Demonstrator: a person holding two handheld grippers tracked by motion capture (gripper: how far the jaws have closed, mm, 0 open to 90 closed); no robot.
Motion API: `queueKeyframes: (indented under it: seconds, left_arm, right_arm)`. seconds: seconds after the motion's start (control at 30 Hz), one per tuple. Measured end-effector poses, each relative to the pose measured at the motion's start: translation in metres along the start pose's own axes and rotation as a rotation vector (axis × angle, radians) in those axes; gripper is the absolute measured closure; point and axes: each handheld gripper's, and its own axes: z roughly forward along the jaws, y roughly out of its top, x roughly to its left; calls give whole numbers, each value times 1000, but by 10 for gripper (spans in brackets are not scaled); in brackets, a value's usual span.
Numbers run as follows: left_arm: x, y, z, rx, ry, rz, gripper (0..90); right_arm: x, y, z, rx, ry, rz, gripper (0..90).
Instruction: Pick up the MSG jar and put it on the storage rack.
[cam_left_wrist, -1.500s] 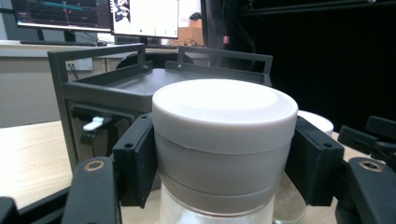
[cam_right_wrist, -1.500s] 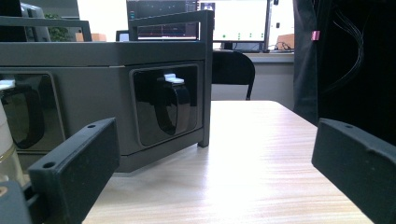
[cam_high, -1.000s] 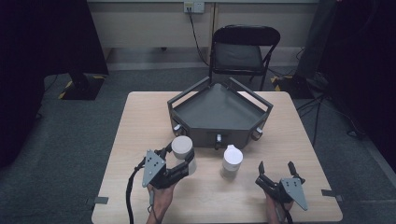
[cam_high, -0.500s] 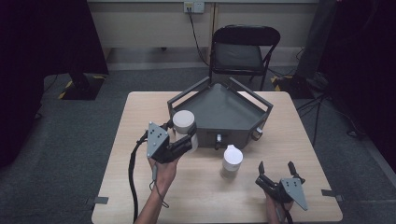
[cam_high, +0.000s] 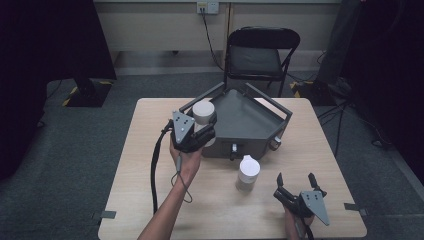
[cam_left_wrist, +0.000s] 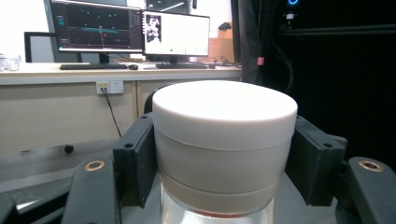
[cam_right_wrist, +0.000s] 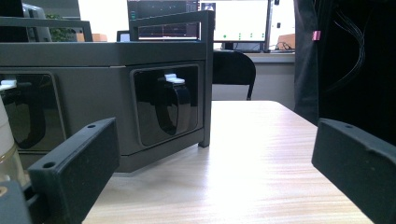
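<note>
My left gripper (cam_high: 206, 131) is shut on a white-capped jar (cam_high: 203, 113) and holds it in the air over the left front corner of the dark grey tray (cam_high: 247, 120). In the left gripper view both pads clamp the jar's white cap (cam_left_wrist: 224, 135), with clear glass showing below it. A second white-capped jar (cam_high: 247, 172) stands on the table in front of the tray. My right gripper (cam_high: 297, 181) rests near the table's front right edge, open with nothing between its fingers (cam_right_wrist: 72, 163). It faces the tray's front wall (cam_right_wrist: 168, 109).
The wooden table (cam_high: 150, 165) carries the tray at its back centre. A black folding chair (cam_high: 261, 55) stands behind the table. A cable (cam_high: 155, 170) trails from the left gripper down toward the front edge. Monitors on a desk show in the background.
My left hand has lifted the jar off the table and carried it away from the front edge, up to the tray's left corner. The right gripper and the second jar have stayed put.
</note>
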Motion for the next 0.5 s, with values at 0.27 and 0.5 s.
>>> queueKeyframes:
  seconds: [0.27, 0.5]
  left_arm:
    - [-1, 0, 22, 31, 39, -58, 342]
    - [-6, -2, 33, 35, 41, -12, 342]
  right_arm:
    - [0, 0, 0, -2, -1, 3, 1]
    - [0, -1, -1, -7, -2, 10, 0]
